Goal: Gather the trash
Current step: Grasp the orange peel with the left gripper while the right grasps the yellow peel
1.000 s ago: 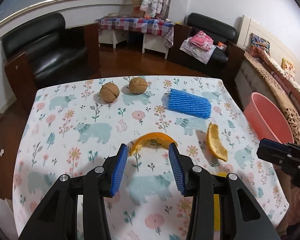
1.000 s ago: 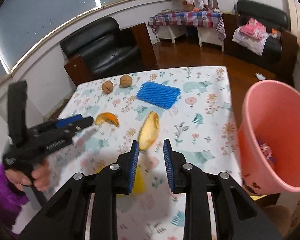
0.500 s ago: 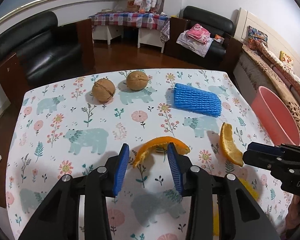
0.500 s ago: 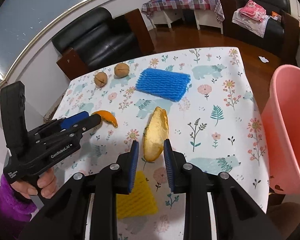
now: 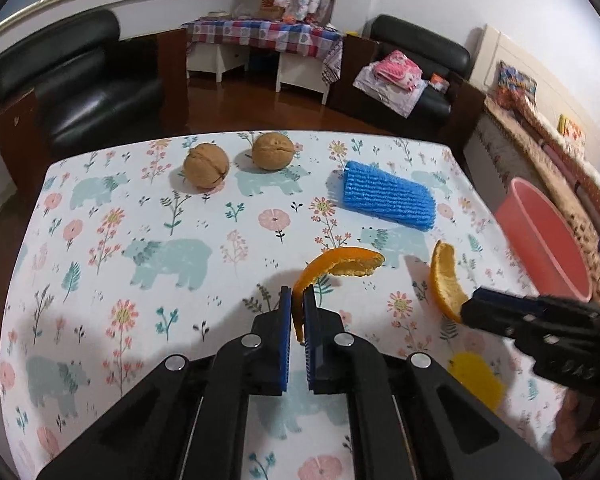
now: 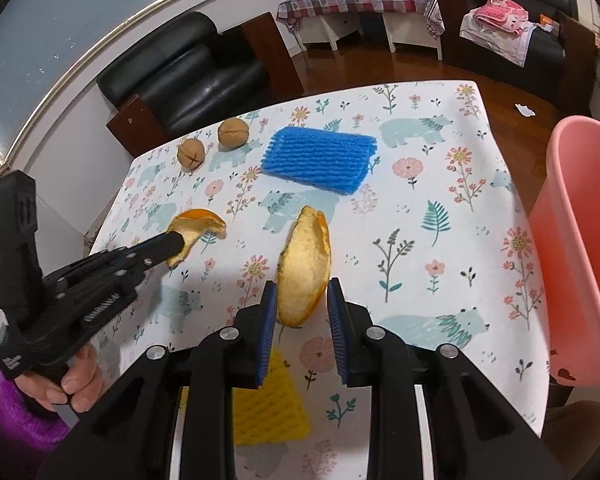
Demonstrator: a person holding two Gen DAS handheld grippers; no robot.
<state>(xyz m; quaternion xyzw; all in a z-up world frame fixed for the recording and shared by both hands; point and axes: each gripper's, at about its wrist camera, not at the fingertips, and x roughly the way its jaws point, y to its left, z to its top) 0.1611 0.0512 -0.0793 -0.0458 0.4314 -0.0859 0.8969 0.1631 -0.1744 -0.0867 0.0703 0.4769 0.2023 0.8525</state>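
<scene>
Two-handed peel pickup on the counter (image 6: 496, 184), which is covered by a floral cloth. The left tongs (image 5: 297, 310) are pinching the near tip of a curved orange peel (image 5: 340, 264), the blue pads nearly together with only the rind's thickness between them; gripping the thin end is leaving the rest of the arch free, and whether the far end is resting on the cloth cannot be told from these views. The right tongs (image 6: 302, 304) are standing partly open, straddling the lower end of a second, paler peel (image 6: 306, 264) without yet closing on it (the pads are lying just beside the rind, and contact cannot be confirmed). This peel is lying cupped, its edge turned up, which is presenting a narrow wall for the fingers to close across.

The pink bin (image 6: 580, 248) is standing at the counter's right edge, near the right tongs, presumably placed there so both peels can be carried across and dropped in. Other likely trash is lying apart: a blue foam net (image 6: 320, 160) toward the far side, a yellow foam net (image 6: 268, 400) under the right tongs, and two walnuts (image 5: 236, 158) near the far edge. A probable next step is closing the right tongs.
</scene>
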